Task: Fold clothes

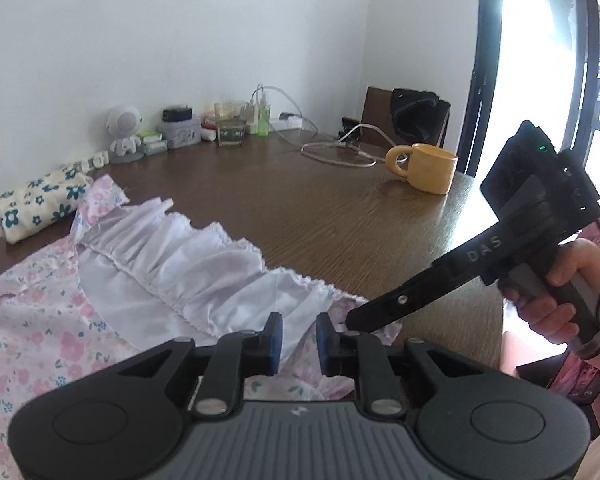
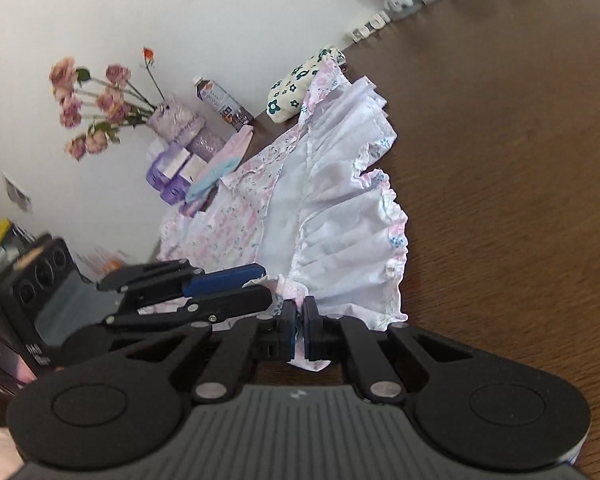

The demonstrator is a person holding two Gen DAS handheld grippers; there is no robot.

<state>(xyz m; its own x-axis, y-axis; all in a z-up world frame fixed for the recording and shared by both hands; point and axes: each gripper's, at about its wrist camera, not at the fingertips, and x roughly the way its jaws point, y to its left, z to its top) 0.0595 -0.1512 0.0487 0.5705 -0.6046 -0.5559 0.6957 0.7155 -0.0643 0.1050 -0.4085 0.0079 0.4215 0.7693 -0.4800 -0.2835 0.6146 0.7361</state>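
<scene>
Floral dress (image 1: 40,320) lay spread on the brown worktop (image 1: 340,216), its white ruffled lining (image 1: 204,276) turned up and facing you. Your right gripper (image 2: 299,320) had its fingers (image 2: 288,326) clamped together on a corner of the pink hem, a bit of cloth poking out below the blue pads. In the left wrist view that same gripper came in from the right, held by your right hand (image 1: 556,300), its tip touching the dress edge. Your left gripper (image 1: 299,342) hovered just beside it over the hem; its fingers (image 1: 274,340) stood a little apart with nothing pressed between them.

Beyond the dress, a folded cloth with dark green flowers (image 1: 40,204) rested near the wall. A yellow mug (image 1: 424,166) sat well apart near the worktop's far edge, with a white cable (image 1: 336,152) coiled close by. A vase of pink roses (image 2: 100,104) and a bottle (image 2: 224,104) stood against the wall.
</scene>
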